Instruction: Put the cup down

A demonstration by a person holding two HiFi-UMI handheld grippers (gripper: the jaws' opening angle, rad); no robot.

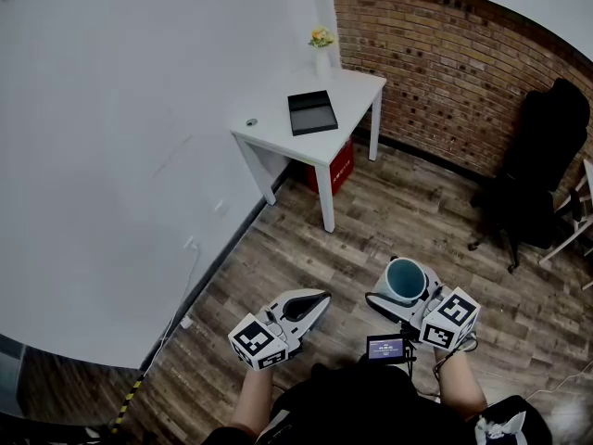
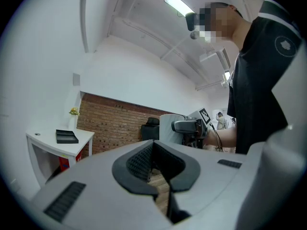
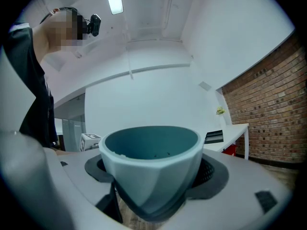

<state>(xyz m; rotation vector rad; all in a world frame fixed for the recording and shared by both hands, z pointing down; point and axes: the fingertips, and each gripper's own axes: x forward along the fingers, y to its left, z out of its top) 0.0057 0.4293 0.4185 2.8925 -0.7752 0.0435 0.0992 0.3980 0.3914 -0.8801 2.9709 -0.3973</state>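
Observation:
My right gripper (image 1: 408,290) is shut on a teal cup (image 1: 405,279), held upright and mouth up, high above the wooden floor. In the right gripper view the cup (image 3: 151,164) fills the space between the two dark pads (image 3: 213,170), and its inside looks empty. My left gripper (image 1: 313,302) hangs to the left of it at about the same height, jaws shut with nothing between them. In the left gripper view its tips (image 2: 153,143) meet, and the cup (image 2: 168,127) shows beyond them.
A white table (image 1: 357,86) stands ahead against the white wall, with a black tray (image 1: 311,112) and a small flower vase (image 1: 321,46) on it. A red box (image 1: 339,165) sits under it. A black office chair (image 1: 539,170) stands at the right by the brick wall (image 1: 435,72).

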